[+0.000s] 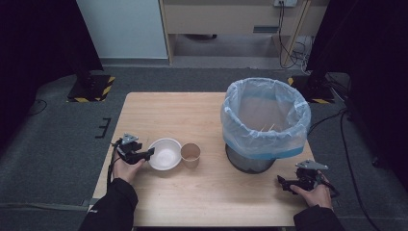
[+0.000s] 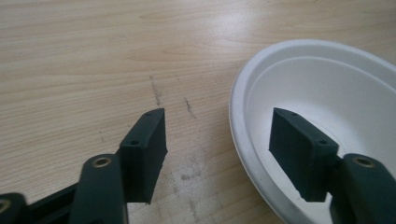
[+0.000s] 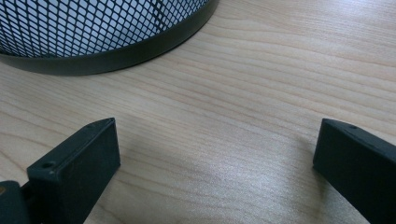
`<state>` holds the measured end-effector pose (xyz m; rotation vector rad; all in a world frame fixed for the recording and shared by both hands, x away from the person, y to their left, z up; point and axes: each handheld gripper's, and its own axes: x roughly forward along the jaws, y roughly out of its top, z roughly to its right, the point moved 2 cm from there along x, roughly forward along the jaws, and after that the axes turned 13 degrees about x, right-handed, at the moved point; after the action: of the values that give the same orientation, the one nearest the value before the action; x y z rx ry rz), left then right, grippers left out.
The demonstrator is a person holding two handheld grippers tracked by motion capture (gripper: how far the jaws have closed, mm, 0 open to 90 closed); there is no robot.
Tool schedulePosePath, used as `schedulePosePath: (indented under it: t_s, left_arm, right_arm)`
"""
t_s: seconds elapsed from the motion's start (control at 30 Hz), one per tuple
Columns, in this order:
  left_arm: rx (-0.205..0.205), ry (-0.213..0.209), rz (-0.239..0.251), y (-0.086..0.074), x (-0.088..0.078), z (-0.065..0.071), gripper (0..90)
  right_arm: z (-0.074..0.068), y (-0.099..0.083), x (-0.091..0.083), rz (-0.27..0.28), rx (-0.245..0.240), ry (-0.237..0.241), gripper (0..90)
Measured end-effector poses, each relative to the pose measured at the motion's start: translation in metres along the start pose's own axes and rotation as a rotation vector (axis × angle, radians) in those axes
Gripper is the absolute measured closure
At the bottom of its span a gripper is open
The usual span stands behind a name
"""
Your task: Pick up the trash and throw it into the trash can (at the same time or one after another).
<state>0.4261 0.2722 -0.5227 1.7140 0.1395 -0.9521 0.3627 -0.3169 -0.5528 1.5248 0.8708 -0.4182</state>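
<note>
The left tool (image 2: 217,154) is straddling the near rim of the white bowl (image 2: 327,88), one jaw outside over the bench (image 2: 93,56), the other inside, neither pad pressing it. Just beyond the bowl a brown paper cup (image 1: 190,153) is standing. The right tool (image 3: 215,168) is resting with jaws wide apart and nothing between them, the mesh bin (image 3: 93,37) ahead of it.

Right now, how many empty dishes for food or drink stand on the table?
2: a white bowl at the left gripper, and a brown paper cup just right of it. The bin may hide others.
</note>
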Motion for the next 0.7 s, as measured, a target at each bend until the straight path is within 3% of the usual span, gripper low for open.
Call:
schedulePosePath:
  t_s: [0.47, 0.7]
  left_arm:
    - [-0.04, -0.045, -0.073, 0.0001, 0.0035, 0.0059, 70.3]
    - [-0.077, -0.063, -0.041, 0.0052, -0.0009, 0.008, 77.7]
  right_arm:
    - [0.0, 0.0, 0.0, 0.0, 0.0, 0.0, 0.8]
    - [0.0, 0.0, 0.0, 0.0, 0.0, 0.0, 0.8]
